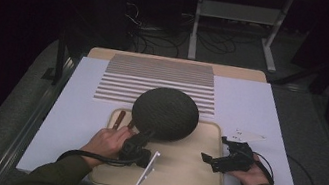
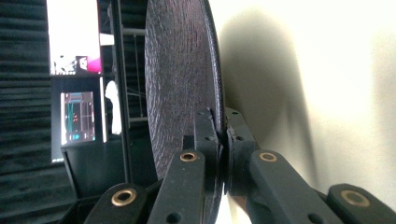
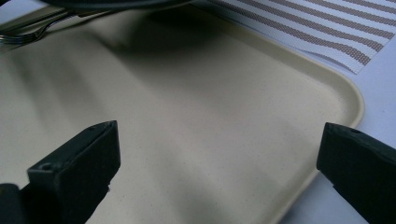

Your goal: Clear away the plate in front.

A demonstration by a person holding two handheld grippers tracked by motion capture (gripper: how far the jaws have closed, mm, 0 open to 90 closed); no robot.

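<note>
White table top (image 1: 251,107), dark room beyond; striped mat (image 1: 159,81) at twelve o'clock. Beige tray (image 1: 188,177) nearest you. Your left gripper (image 1: 141,142) is clamped on the rim of the dark round plate (image 1: 165,113), held over the tray's ten o'clock corner. Cutlery (image 1: 120,118) lies just beside it. Your right gripper (image 1: 214,160), at three o'clock, stands wide with nothing between its jaws.

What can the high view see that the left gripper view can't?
The high view takes in the whole dark round plate, the striped placemat, the right gripper with its jaws open, and the left hand. The left gripper view has lit screens in the dark room behind. Both share the plate, pinched at its rim by the left gripper, and the beige tray.
</note>
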